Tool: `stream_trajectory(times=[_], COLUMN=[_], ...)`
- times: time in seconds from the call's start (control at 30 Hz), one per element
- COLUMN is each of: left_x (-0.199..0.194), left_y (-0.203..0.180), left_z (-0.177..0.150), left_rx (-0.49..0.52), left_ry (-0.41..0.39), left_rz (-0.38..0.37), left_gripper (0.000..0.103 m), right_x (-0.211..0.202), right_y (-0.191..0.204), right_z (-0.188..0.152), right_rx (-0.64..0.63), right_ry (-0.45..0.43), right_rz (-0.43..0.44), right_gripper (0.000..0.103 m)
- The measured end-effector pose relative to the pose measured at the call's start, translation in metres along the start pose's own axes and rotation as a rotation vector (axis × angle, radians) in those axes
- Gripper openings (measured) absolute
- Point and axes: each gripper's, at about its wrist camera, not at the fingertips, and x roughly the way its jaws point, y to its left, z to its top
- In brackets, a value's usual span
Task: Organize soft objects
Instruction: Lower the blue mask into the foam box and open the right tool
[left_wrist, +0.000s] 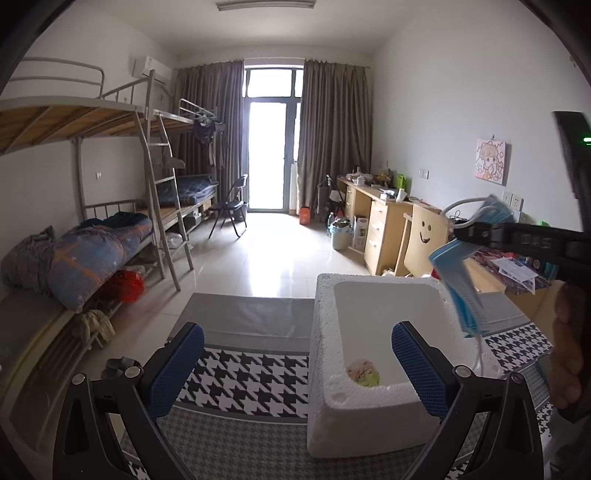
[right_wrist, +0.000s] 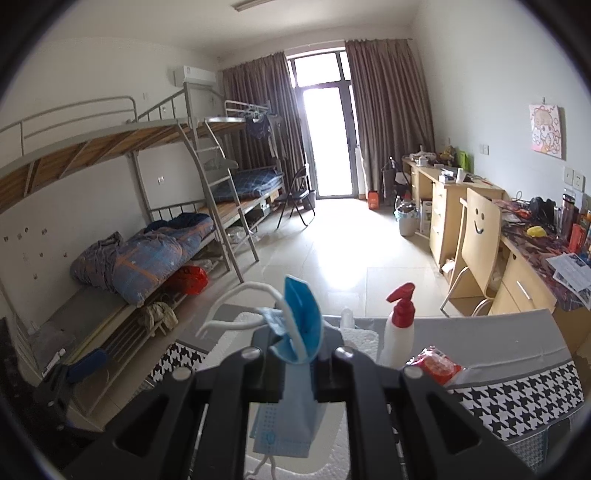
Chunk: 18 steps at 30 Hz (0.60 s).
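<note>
Our right gripper (right_wrist: 295, 373) pinches a blue face mask (left_wrist: 460, 280) above the foam box (left_wrist: 325, 369), near its right wall; our left gripper (left_wrist: 297, 369) hangs spread and empty. We should centre over the opening, lower, then release so straps don't snag the rim.

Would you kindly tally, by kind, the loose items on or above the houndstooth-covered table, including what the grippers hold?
Blue face mask, shut in the right gripper over the box: 1
White foam box: 1
Small crumpled pale item inside the box: 1
Spray bottle with red trigger: 1
Red-and-white packet: 1
Total: 5
The left gripper is open and holds nothing.
</note>
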Motion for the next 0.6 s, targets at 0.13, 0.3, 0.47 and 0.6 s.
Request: stream_trajectory(times=[0.13, 0.3, 0.47, 0.6], left_x=[-0.001, -0.001, 0.001, 0.001], left_y=[0.003, 0.009, 0.012, 0.016], left_z=[-0.004, -0.010, -0.013, -0.015], left_rx=[-0.002, -0.017, -0.017, -0.025], left_ry=[0.008, 0.018, 0.024, 0.032], left_rz=[-0.006, -0.009, 0.002, 0.001], left_gripper=[0.102, 0.102, 0.102, 0.102], right_x=[0.014, 0.024, 0.036, 0.042], right_y=[0.005, 0.007, 0.012, 0.013], right_z=[-0.005, -0.010, -0.012, -0.016], right_rx=[-0.018, -0.024, -0.050, -0.051], right_ry=[0.042, 0.074, 0.118, 0.145], right_rz=[-0.015, -0.018, -0.031, -0.034], right_gripper=[0.013, 0.013, 0.013, 0.013])
